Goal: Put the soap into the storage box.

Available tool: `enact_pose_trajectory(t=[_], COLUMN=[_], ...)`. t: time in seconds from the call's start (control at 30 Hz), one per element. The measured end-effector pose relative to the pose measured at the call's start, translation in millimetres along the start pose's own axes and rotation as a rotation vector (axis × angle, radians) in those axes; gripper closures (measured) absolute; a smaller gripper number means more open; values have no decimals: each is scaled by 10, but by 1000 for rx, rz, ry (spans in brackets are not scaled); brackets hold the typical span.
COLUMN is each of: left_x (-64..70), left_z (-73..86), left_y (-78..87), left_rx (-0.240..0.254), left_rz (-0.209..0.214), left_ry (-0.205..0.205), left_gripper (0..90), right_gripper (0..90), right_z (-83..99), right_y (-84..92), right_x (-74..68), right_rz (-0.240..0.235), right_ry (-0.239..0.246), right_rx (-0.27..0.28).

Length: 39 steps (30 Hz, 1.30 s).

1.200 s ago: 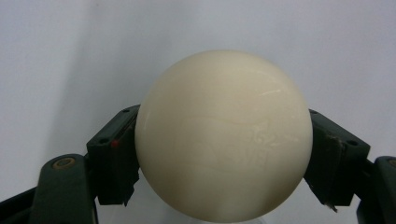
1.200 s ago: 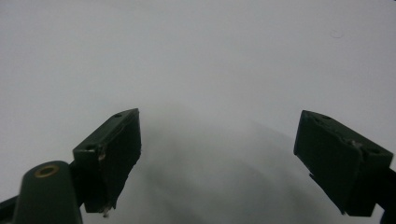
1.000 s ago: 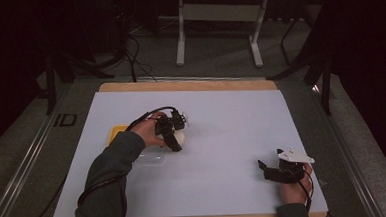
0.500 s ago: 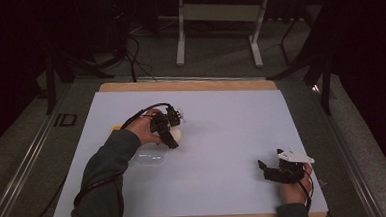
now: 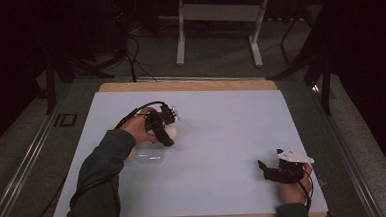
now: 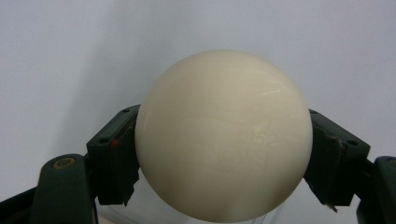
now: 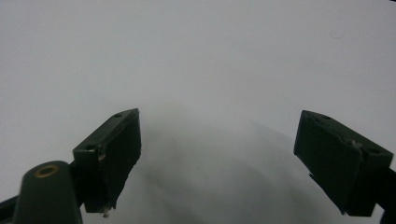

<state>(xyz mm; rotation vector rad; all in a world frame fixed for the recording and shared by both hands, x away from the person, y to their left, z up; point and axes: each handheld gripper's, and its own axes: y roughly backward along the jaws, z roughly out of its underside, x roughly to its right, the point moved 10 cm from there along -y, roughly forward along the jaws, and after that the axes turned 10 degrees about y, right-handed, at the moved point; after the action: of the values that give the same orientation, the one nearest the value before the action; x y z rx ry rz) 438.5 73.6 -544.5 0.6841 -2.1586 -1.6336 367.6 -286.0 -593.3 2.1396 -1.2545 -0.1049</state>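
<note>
A dark room surrounds a wooden-edged counter [image 5: 189,83] covered by a large white sheet [image 5: 222,137]; beyond its far edge stand the pale legs of a metal frame [image 5: 217,32] on a grey floor, with black cables lying near the far left corner.

On the left half of the sheet, the left tongs [image 5: 168,132] clamp a smooth, cream-coloured ball [image 5: 171,134]. In the left gripper view the ball [image 6: 224,135] sits squarely between the two black jaws, each pad pressed against one of its sides, and the white sheet is the backdrop behind it. The left hand [image 5: 139,127], in a dark grey-green sleeve, comes in from the lower left, with the black cable looping over it. Just below the ball, near the person's edge, lies a clear, shallow plastic container [image 5: 148,156] flat on the sheet; a yellow object [image 5: 128,152] peeks out from under the sleeve, too hidden to identify. Whether the ball touches the sheet or hangs slightly above it cannot be told from the high view.

Well apart, near the front right corner of the counter, the right tongs [image 5: 262,168] rest low with their grey three-cornered plate on top, held by the right hand [image 5: 295,185]. In the right gripper view these tongs [image 7: 219,154] stand wide apart with nothing between the jaws, their soft shadow on the white sheet.
</note>
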Motion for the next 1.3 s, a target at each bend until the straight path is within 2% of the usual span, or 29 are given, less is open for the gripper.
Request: enact_pose_trajectory(t=[1.3], left_x=[-231], left_z=[296], left_y=[29], left_rx=[-4], left_rz=[-5], left_ry=[87], left_gripper=[231], right_gripper=[148], right_z=[0], right_y=[0], right_x=[-3], right_rz=[-1], right_ry=[3], right_rx=[0])
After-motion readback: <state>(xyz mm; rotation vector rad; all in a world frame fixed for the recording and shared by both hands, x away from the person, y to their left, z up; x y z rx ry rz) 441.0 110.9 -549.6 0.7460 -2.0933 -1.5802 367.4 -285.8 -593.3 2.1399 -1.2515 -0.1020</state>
